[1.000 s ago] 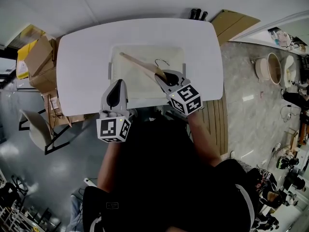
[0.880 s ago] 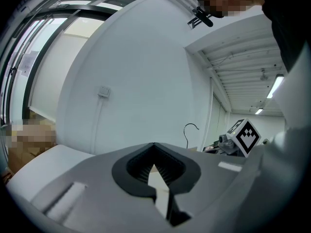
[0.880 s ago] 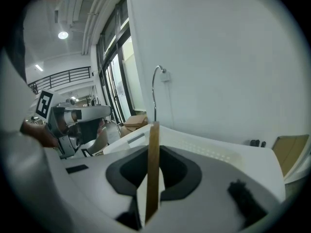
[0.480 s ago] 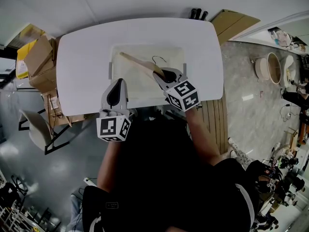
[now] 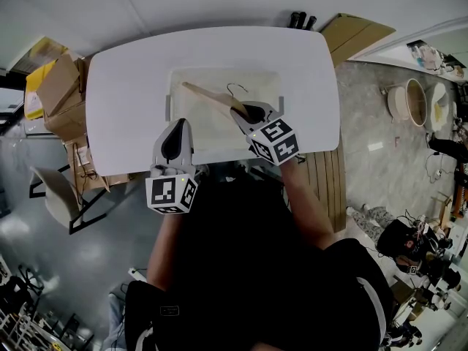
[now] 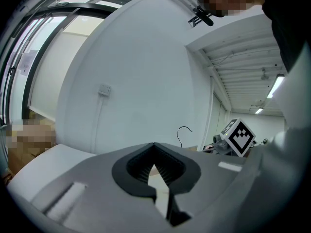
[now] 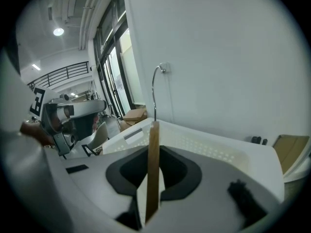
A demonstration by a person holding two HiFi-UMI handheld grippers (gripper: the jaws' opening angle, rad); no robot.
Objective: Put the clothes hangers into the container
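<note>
Table (image 5: 124, 86), container (image 5: 178, 134); hanger (image 5: 208, 95) apparently above, in right hand-held gripper (image 5: 243, 114).

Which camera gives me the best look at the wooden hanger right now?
Head view: the wooden hanger shows full length, over the white container, one end in the right claw. Right gripper view shows it edge-on between the jaws, its metal hook above. Left gripper view catches only that hook.

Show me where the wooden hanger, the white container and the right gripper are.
wooden hanger (image 5: 210, 96), head view, middle of its wooden arm.
white container (image 5: 199, 129), head view, bare floor inside it.
right gripper (image 5: 246, 114), head view, midway between its fingertips.
</note>
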